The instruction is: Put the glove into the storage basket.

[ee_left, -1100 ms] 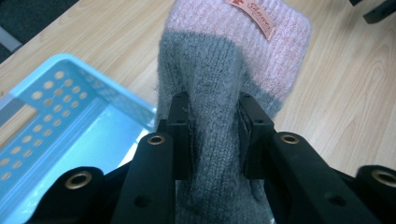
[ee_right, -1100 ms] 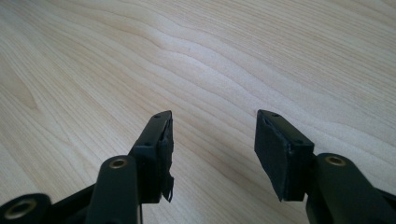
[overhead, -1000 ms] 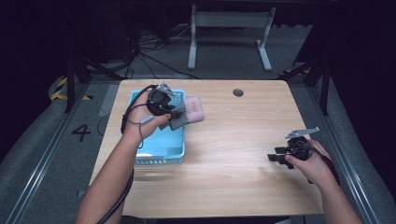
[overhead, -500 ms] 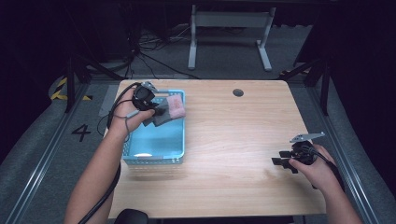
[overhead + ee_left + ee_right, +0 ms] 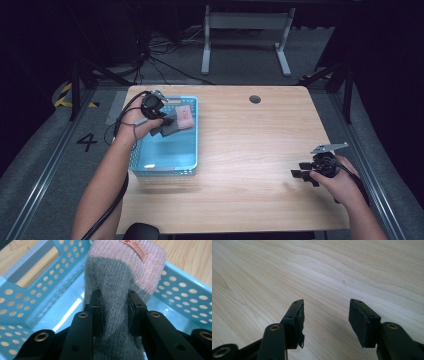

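A pale wooden table (image 5: 240,130) carries a blue perforated basket (image 5: 167,152) near its left edge.

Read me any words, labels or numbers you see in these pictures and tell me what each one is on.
"4": painted in black on the grey floor, left of the table.
Orange tag on the pink cuff of the grey and pink sock: script beginning "S", perhaps "Sheounn", too small to read surely; the line under it is unreadable.
Nothing readable on the blue basket.

Basket (image 5: 165,160) on table (image 5: 260,150) left side; sock (image 5: 176,121) over basket's far end.
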Action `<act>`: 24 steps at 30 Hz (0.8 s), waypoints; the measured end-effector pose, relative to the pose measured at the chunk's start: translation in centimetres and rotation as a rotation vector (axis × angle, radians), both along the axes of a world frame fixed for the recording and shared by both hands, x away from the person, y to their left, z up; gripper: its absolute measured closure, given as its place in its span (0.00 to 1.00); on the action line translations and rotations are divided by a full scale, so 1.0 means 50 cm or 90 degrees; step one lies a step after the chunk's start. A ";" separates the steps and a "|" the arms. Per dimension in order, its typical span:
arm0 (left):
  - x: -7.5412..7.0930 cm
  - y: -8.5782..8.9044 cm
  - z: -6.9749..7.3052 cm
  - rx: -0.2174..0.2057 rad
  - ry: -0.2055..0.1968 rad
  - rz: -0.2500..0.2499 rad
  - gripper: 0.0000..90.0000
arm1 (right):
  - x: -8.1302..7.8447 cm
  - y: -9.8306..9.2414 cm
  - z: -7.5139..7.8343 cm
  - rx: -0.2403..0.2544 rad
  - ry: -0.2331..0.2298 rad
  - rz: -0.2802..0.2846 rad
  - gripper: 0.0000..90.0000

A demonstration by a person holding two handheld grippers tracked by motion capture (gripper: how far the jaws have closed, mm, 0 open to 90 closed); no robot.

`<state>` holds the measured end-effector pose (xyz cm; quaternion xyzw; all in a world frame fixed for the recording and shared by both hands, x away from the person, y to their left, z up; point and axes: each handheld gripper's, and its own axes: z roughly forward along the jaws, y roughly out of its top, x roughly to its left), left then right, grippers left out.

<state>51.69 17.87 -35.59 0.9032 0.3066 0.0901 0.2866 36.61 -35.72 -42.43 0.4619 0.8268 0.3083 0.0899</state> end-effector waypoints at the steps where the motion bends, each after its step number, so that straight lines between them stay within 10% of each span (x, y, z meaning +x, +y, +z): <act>1: 0.003 0.000 -0.007 0.003 0.004 -0.001 0.79 | 0.000 0.000 0.000 0.002 0.001 0.002 0.53; 24: 0.047 -0.043 -0.081 0.106 0.075 -0.035 0.78 | -0.013 -0.001 -0.006 -0.004 0.000 -0.004 0.51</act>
